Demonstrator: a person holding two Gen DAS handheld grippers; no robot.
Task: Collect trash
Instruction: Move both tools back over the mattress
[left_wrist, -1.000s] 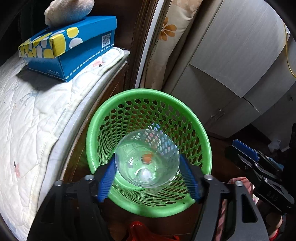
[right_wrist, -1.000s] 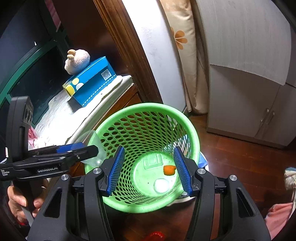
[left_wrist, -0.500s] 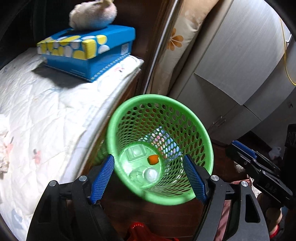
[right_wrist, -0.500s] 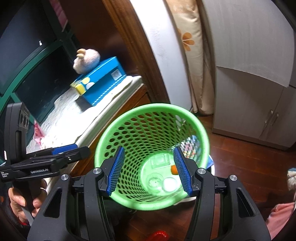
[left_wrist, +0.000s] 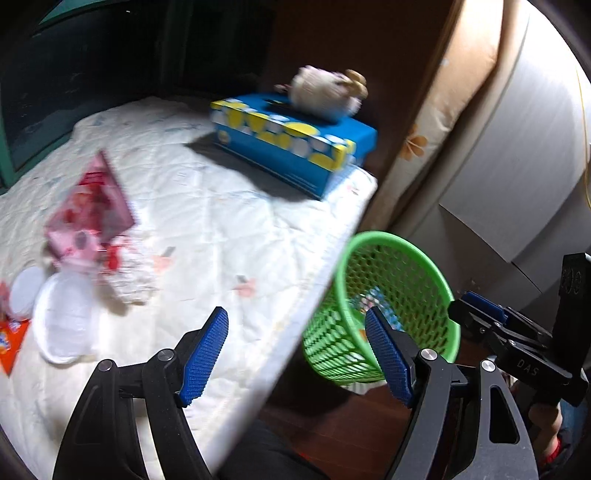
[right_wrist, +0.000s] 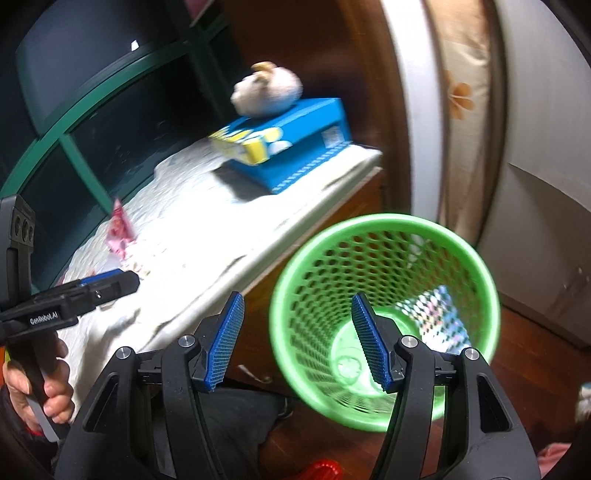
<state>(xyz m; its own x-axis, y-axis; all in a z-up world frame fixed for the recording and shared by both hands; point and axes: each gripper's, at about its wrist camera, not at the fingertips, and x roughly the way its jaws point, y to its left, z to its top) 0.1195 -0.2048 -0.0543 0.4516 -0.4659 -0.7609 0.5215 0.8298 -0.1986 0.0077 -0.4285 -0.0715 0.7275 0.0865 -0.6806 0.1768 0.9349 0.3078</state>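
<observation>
left wrist view, what changed: a second ago my left gripper (left_wrist: 295, 354) had a clear plastic cup over the green basket (left_wrist: 439, 273); now the jaws are spread with nothing between them and the view has swung left over the white quilt (left_wrist: 229, 229). So I reckon that cup's binned and I'm off for the next piece.

left wrist view, count: trash on the quilt at far left is one pink wrapper (left_wrist: 88, 218), one white lid (left_wrist: 62, 321), one orange scrap (left_wrist: 11, 343). Plus one blue tissue box (left_wrist: 295, 151) with one plush toy (left_wrist: 325, 92) on it.

right wrist view, what changed: right gripper (right_wrist: 295, 339) jaws opening, empty, basket has slid to the right.

right wrist view, count: one basket, cup at its bottom, blurry.
</observation>
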